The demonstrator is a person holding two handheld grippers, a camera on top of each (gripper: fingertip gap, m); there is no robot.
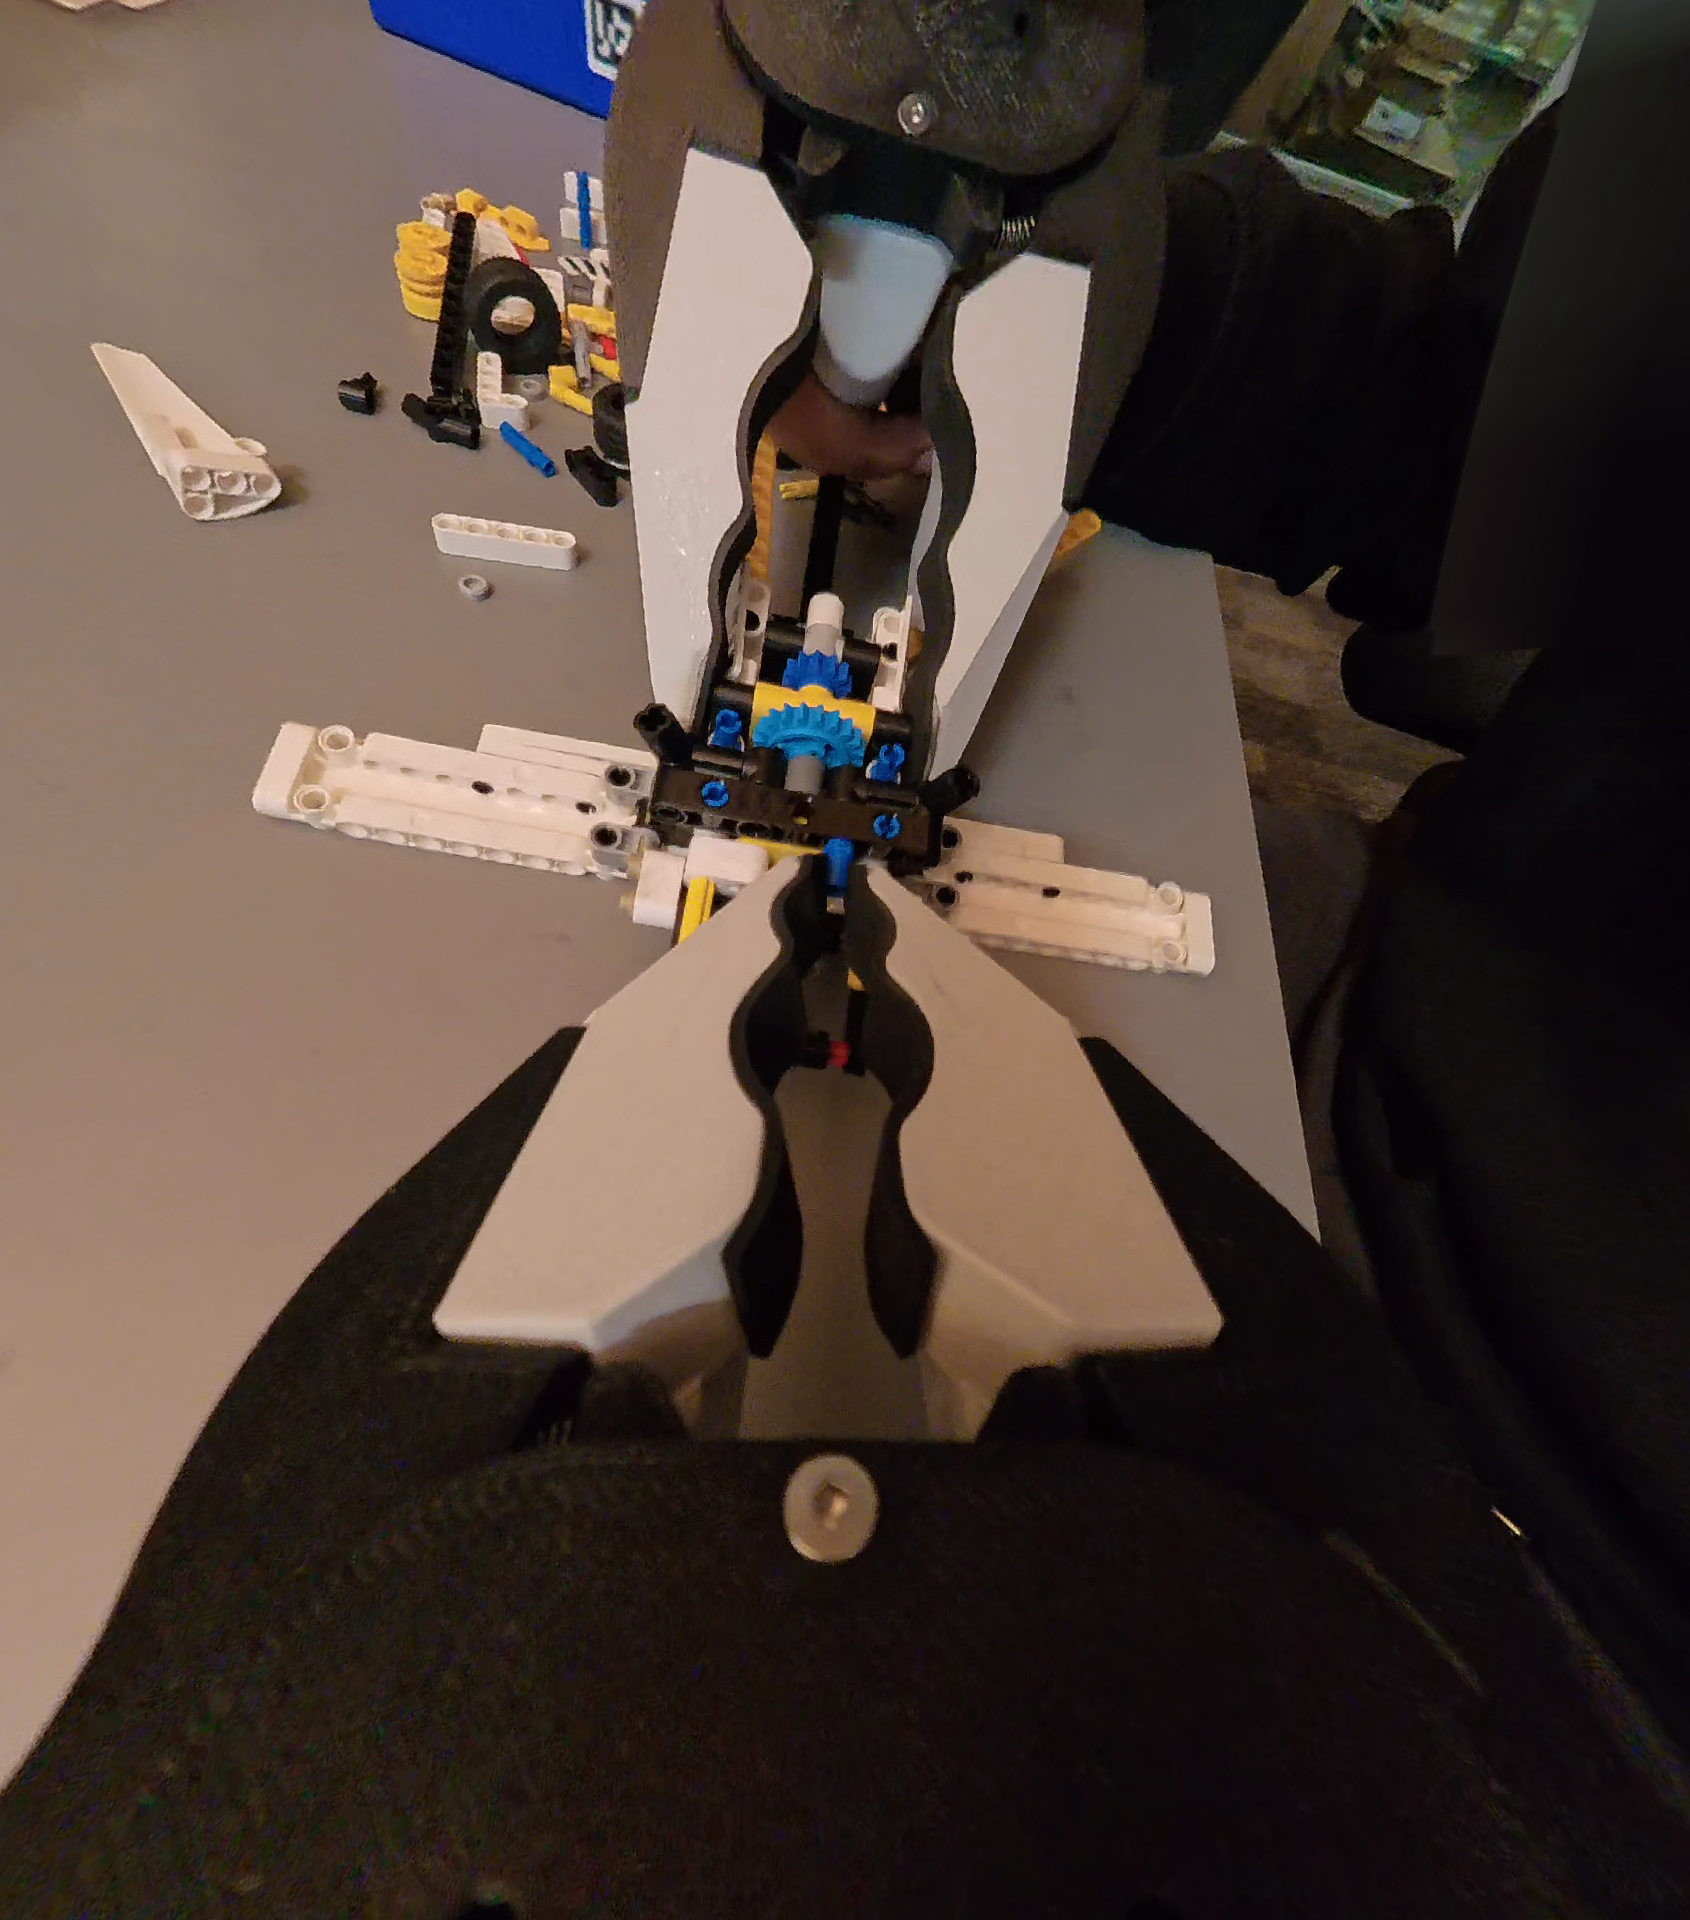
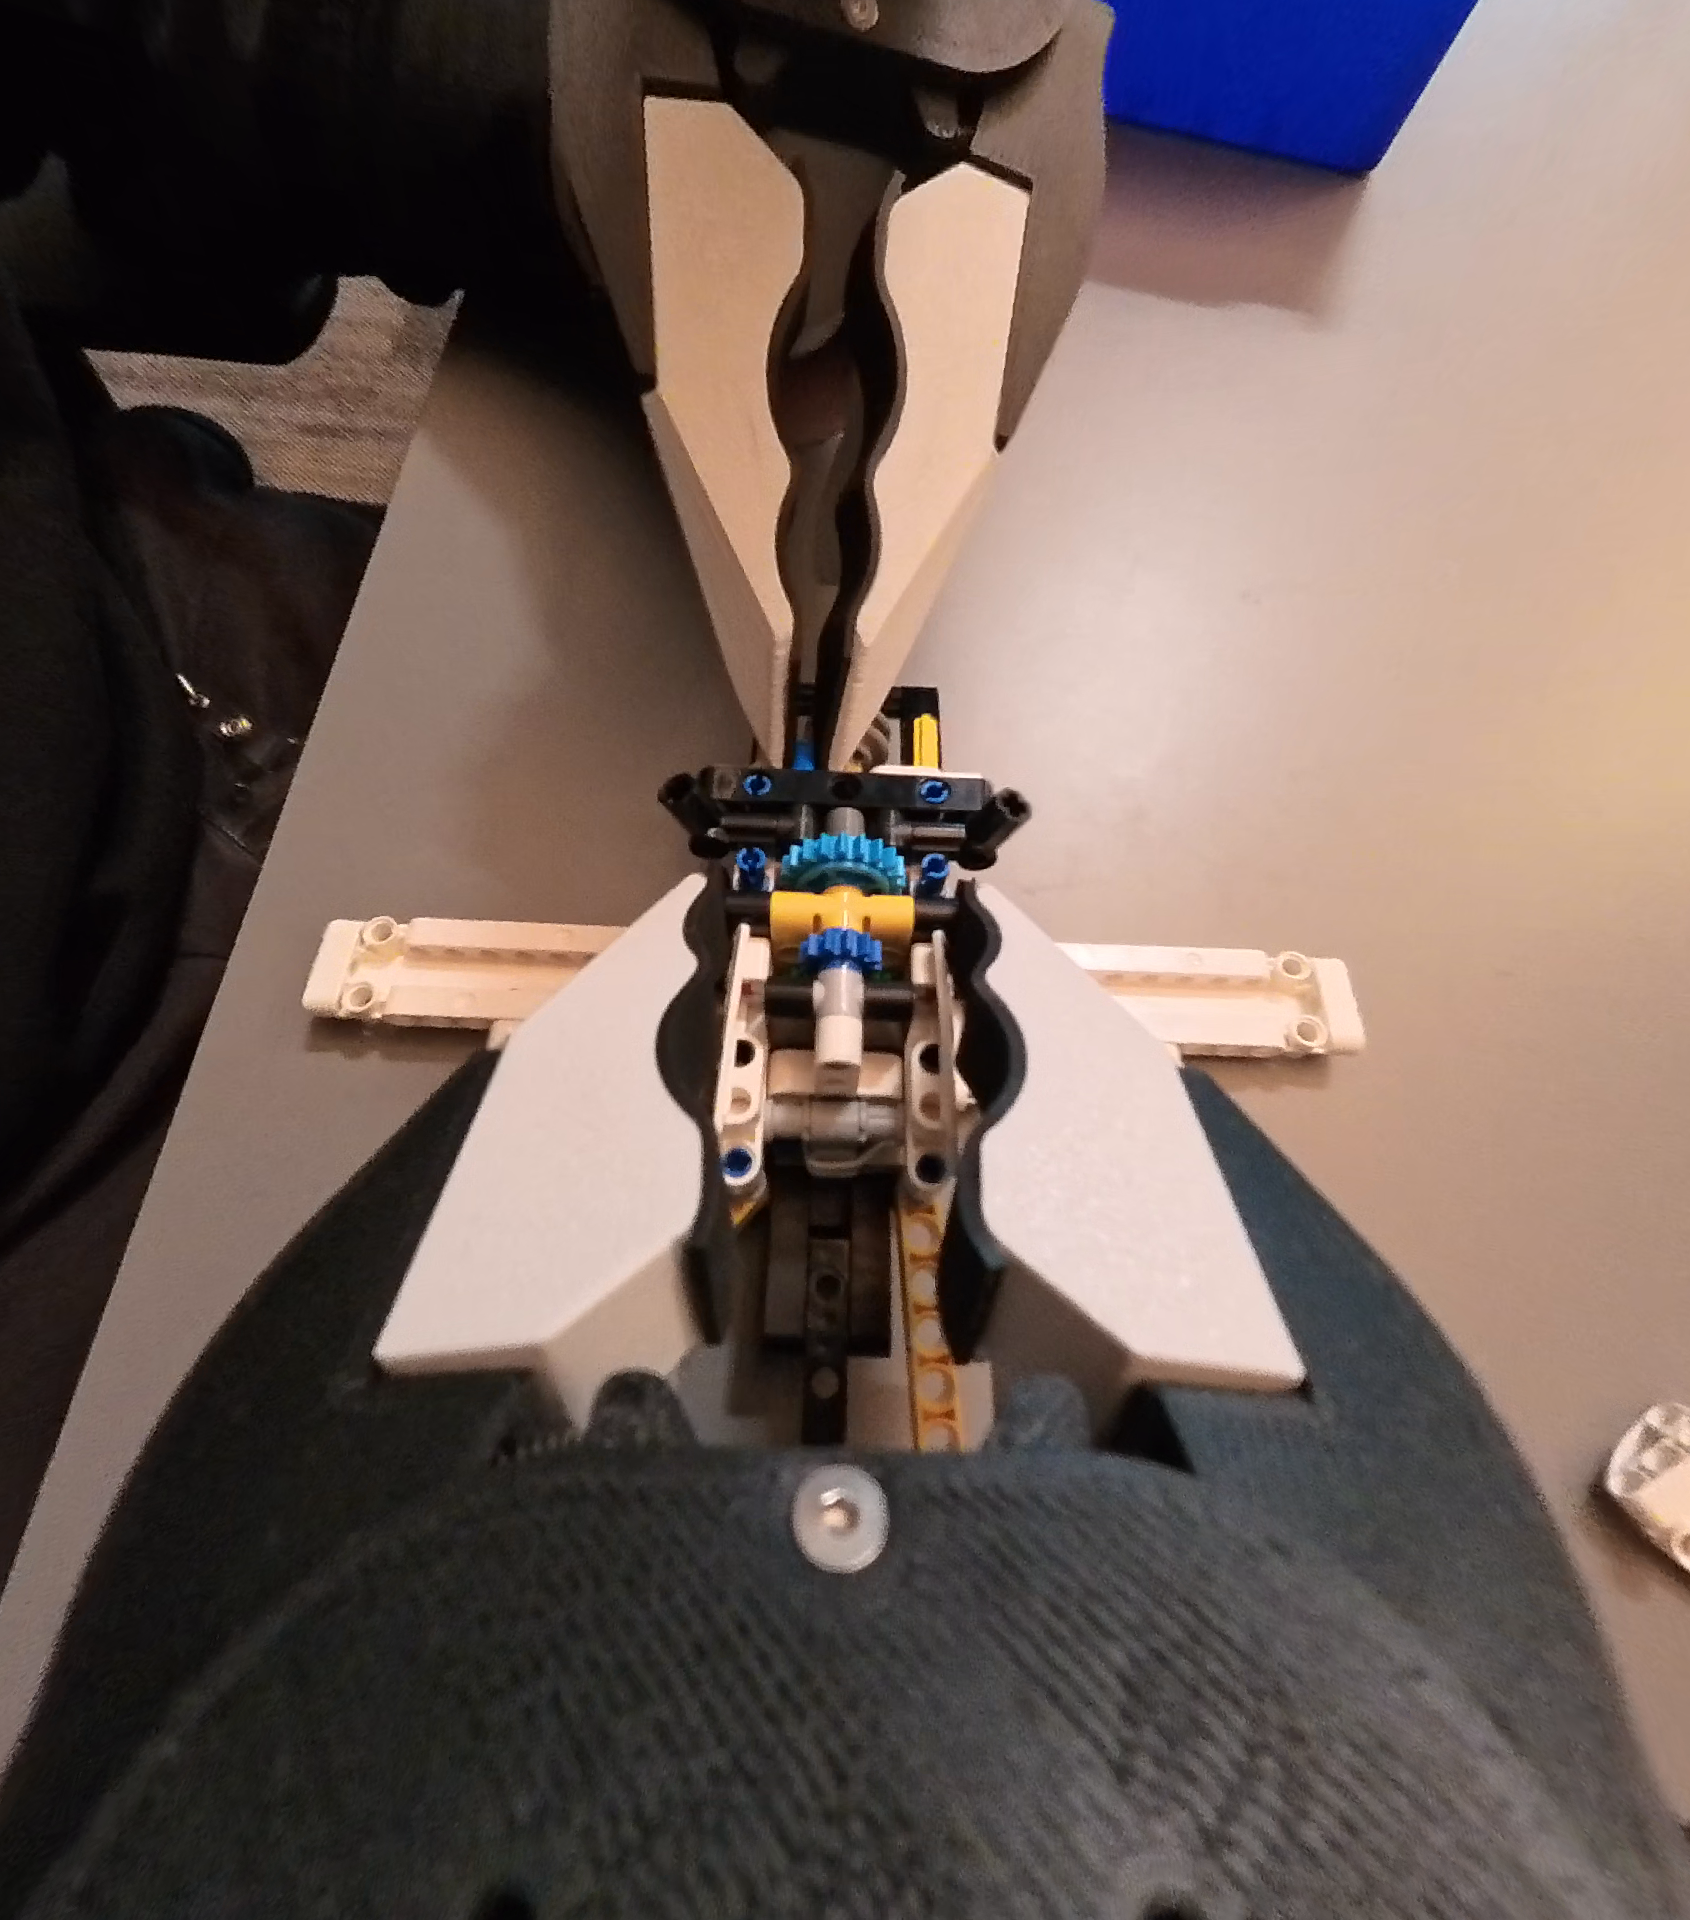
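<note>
Grey table (image 1: pixel 145 1039) on which a toy-brick model (image 2: pixel 841 935) is gripped from opposite ends along its long axis: left gripper (image 1: pixel 825 883) pinched on its blue pin, right gripper (image 2: pixel 841 904) clamped across its white frame.

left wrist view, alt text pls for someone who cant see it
The left gripper is closed on one end of a black, yellow and white brick model with blue gears, on a grey table. The right gripper straddles its far end.

Brick model (image 1: pixel 799 769) at frame centre on the bench (image 1: pixel 145 1039); loose parts pile (image 1: pixel 498 301) upper left; lone beam (image 1: pixel 504 541) between pile and model; box (image 1: pixel 508 42) at top edge.
</note>
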